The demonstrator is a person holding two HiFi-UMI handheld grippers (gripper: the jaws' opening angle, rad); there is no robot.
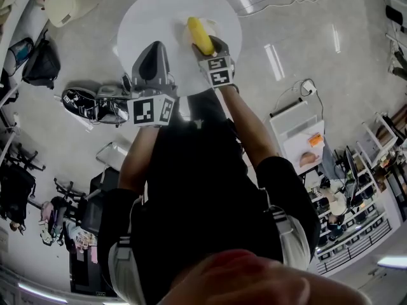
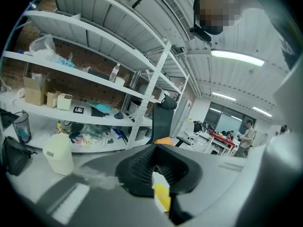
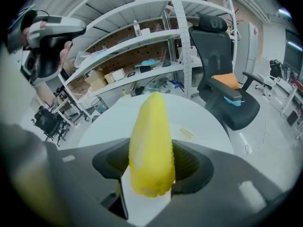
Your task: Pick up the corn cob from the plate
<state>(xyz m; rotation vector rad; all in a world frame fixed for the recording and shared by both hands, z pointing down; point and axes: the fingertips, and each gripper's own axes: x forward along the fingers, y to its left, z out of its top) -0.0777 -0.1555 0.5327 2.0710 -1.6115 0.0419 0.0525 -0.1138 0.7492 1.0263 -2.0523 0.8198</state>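
Pinching the tapered yellow corn cob (image 3: 150, 145) along its long axis, your right gripper (image 1: 208, 44) points it toward the far edge of the round white table (image 1: 146, 18), while your left gripper (image 1: 152, 59) sits nearby, jaws pressed together.

The right hand-held gripper (image 3: 152, 171) clamps a yellow corn cob (image 3: 150, 145) above the white round table (image 3: 199, 119).

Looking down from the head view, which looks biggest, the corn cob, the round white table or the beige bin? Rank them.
1. round white table, largest.
2. beige bin, next, though it sits farther off on the floor.
3. corn cob, smallest, though nearest the camera.
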